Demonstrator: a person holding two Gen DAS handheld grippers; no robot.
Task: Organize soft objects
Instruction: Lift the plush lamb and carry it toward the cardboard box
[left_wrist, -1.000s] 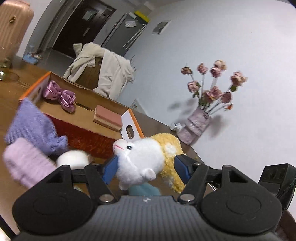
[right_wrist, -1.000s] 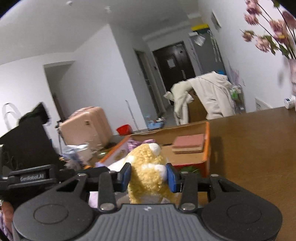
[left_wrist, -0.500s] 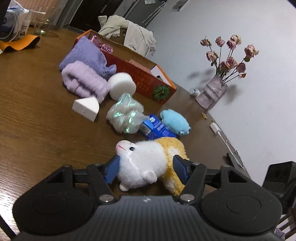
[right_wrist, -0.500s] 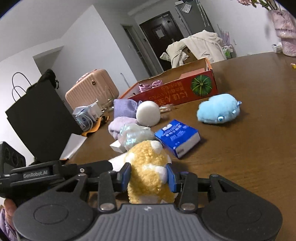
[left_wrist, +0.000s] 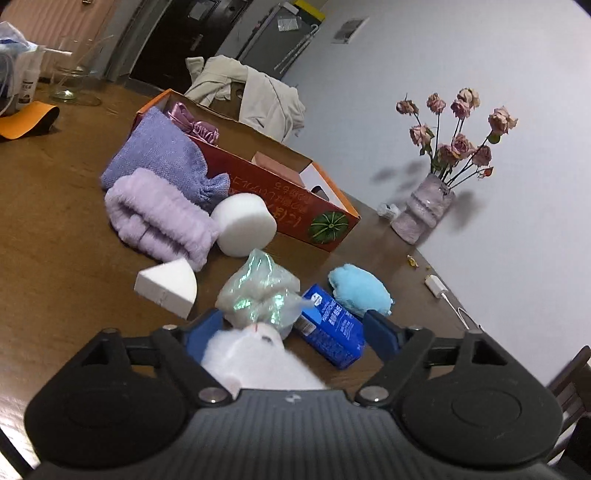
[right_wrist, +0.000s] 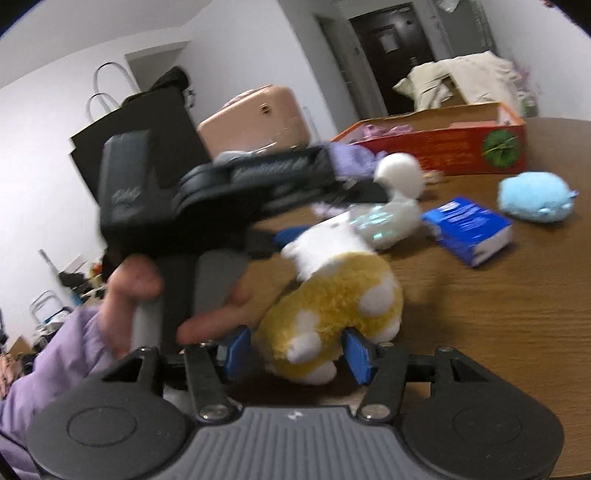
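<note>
A white and yellow plush sheep (right_wrist: 332, 295) lies on the brown table (right_wrist: 498, 332). In the left wrist view its white head (left_wrist: 255, 358) sits low between the spread jaws of my left gripper (left_wrist: 291, 332), which is open. My right gripper (right_wrist: 295, 350) is open around the sheep's yellow rear, its pads apart from the fur. On the table lie a blue plush (left_wrist: 360, 291), a blue tissue pack (left_wrist: 330, 332), a shiny bag (left_wrist: 262, 291), a white round sponge (left_wrist: 243, 223), a white wedge sponge (left_wrist: 166, 286), a lilac headband (left_wrist: 159, 221) and a purple cloth (left_wrist: 162, 155).
An orange cardboard box (left_wrist: 280, 206) at the back holds a satin bow (left_wrist: 195, 123) and a pink sponge (left_wrist: 277, 166). A vase of dried roses (left_wrist: 424, 210) stands by the wall. A cable (left_wrist: 439, 291) lies near the table edge. Glassware (left_wrist: 70, 77) stands far left.
Both grippers lowered the sheep from above the box down to the table, then opened. The sheep now lies released, with the left gripper pulled back over its head.
</note>
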